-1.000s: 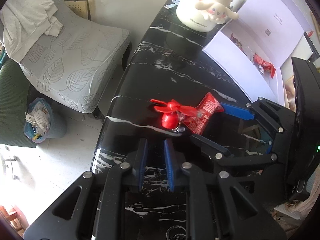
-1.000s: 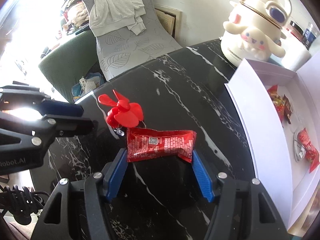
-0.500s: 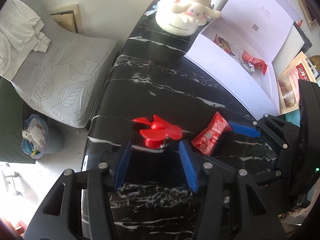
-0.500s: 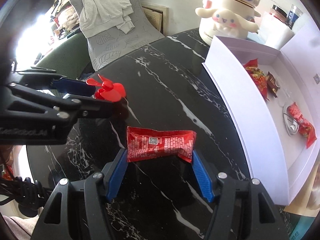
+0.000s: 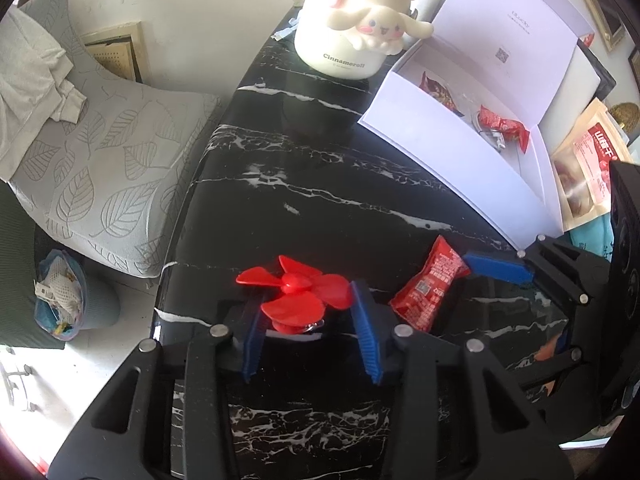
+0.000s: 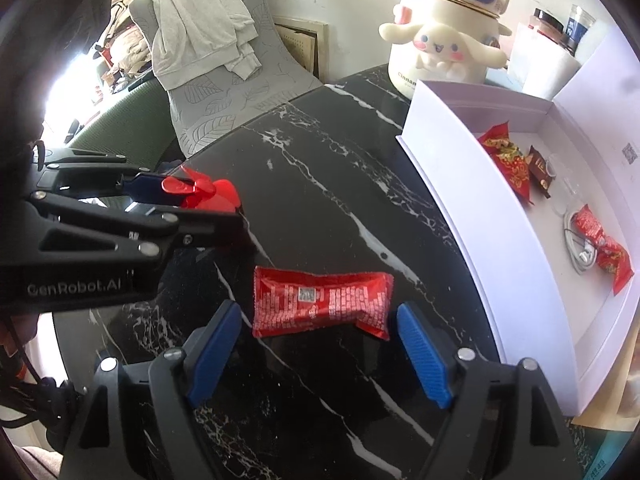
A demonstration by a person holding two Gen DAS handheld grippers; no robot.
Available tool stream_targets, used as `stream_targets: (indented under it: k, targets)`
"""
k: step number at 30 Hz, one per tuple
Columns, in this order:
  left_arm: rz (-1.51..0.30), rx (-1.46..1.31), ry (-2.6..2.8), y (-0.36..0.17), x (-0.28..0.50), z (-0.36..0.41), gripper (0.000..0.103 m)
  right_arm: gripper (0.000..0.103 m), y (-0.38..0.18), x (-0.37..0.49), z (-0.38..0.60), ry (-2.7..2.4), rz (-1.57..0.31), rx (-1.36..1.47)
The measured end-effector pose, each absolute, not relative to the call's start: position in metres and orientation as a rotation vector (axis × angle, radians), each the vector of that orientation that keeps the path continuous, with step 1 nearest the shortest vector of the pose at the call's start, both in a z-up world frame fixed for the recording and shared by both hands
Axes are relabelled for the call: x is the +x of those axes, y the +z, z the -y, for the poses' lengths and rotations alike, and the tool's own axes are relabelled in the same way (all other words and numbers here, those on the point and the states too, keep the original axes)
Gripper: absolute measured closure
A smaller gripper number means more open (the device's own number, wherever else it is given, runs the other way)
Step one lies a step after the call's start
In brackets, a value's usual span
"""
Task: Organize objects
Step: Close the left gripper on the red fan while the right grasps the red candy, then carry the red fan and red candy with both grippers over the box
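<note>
Snacks (image 6: 606, 246) already lie in the white box (image 6: 472, 216), but two things wait on the black table (image 5: 320, 184): the red fan (image 5: 298, 294) between the open left gripper (image 5: 308, 332), the red packet (image 6: 320, 302) between the open right gripper (image 6: 320, 350).

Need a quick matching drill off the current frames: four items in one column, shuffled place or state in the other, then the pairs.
Items
1. red fan
2. red snack packet
3. Cinnamoroll pot
4. white box

Places/states
A. open, snacks inside
B. at the table's far edge, beside the box
C. between the open left gripper's fingers
D. flat on the table, just ahead of the open right gripper

Pairs: 1-C, 2-D, 3-B, 4-A
</note>
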State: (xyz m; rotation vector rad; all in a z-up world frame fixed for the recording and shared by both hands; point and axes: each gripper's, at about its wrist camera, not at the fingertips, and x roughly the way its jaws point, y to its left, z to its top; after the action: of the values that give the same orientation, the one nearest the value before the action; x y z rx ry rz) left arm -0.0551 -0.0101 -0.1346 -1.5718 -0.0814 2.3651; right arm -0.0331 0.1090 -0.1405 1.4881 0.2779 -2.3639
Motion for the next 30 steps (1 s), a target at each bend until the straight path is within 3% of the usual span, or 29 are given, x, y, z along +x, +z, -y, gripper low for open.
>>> stream_targets:
  k: [7, 9, 10, 14, 30]
  targets:
    - [0.088, -1.574, 2.362, -0.134, -0.054, 0.012, 0.065, 0.021, -0.147, -0.042, -0.107, -2.389, -0.262, 1.529]
    - [0.099, -1.579, 2.362, -0.134, -0.054, 0.013, 0.065, 0.027, -0.145, -0.04, -0.109, -2.419, -0.243, 1.51]
    - [0.104, -1.581, 2.364, -0.134, -0.054, 0.014, 0.065, 0.036, -0.145, -0.039, -0.11, -2.426, -0.243, 1.504]
    - [0.114, -1.581, 2.366, -0.132, -0.051, 0.016, 0.065, 0.04, -0.143, -0.04, -0.111, -2.426, -0.229, 1.524]
    - [0.092, -1.598, 2.37, -0.123, -0.034, 0.015, 0.065, 0.042, -0.131, -0.018, -0.113, -2.413, -0.161, 1.514]
